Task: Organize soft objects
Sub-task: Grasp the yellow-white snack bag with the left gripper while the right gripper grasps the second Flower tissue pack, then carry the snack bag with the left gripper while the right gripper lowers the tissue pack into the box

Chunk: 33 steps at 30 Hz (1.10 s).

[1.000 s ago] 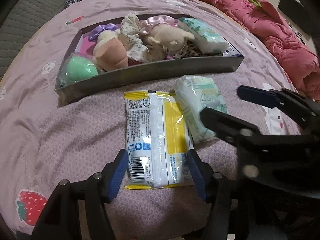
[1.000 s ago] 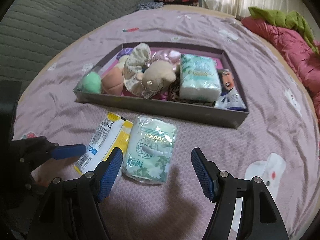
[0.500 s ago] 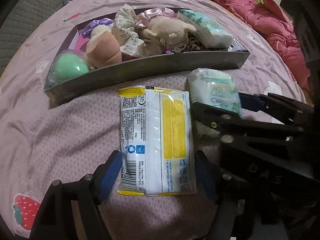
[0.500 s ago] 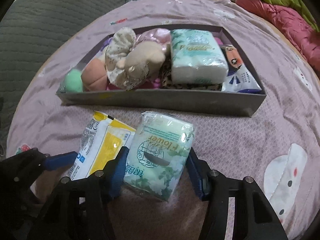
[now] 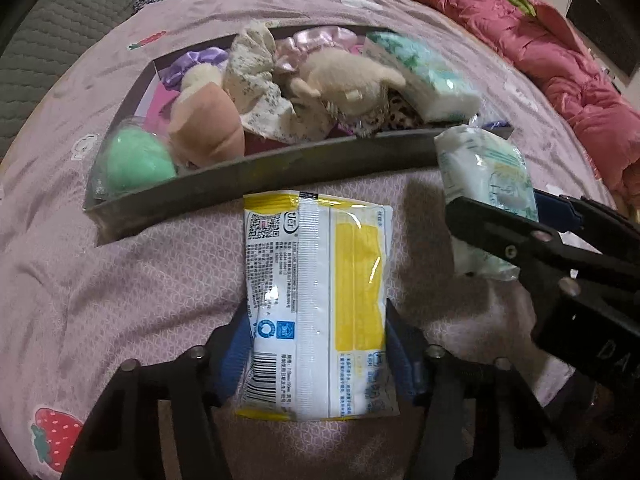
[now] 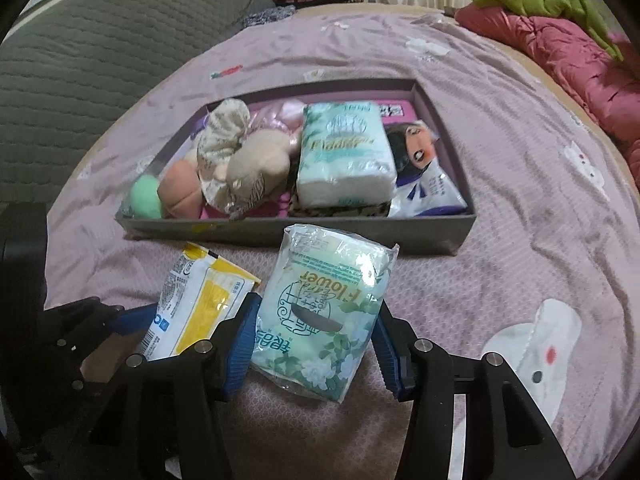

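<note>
Bedspread, both packs now gripped, lifted

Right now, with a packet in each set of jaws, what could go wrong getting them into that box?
The box is already crowded, so either packet may perch on the toys and slide off. The green tissue pack is soft; the right gripper could squash it or lose it. The yellow packet is glossy and may slip from the left gripper.
</note>
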Tool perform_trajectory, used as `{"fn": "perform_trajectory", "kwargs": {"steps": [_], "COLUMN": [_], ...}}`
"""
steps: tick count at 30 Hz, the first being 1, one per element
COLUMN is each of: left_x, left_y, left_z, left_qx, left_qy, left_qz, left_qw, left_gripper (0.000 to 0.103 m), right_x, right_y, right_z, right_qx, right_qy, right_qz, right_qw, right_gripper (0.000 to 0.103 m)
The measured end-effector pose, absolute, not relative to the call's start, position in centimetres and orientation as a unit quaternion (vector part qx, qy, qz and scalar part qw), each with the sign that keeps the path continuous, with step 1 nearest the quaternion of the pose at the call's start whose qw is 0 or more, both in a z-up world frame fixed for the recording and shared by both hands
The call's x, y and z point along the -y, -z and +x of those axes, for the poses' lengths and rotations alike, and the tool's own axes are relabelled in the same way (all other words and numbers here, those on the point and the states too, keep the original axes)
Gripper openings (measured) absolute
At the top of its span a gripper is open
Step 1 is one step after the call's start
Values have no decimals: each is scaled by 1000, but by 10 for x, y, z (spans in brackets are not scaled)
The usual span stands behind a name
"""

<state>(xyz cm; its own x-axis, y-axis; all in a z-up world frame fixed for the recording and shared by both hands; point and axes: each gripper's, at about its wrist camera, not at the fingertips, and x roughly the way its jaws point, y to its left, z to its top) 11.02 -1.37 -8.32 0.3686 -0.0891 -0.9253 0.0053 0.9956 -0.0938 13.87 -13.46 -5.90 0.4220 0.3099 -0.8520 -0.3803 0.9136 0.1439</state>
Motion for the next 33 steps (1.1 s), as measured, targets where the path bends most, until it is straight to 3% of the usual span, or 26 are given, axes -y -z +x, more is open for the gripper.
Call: {"fn": "perform_trajectory", "kwargs": {"steps": [19,33], "left_x": [-31,-39], "left_y": [-8,-20], "left_z": [120,159], "left_qx": [-481,-469], "left_qy": [21,11], "left_qz": [-102,-113], "left_qw": [871,876], "left_gripper": [56,56], "right_x": [130,127], "right_y": [1,-23], "right_z": [142,176], "right_qx": [-437,-412], "right_qy": [-213,-209], "right_qz": [-33,-48], "right_qw": [873,886], "right_gripper": [55,55]}}
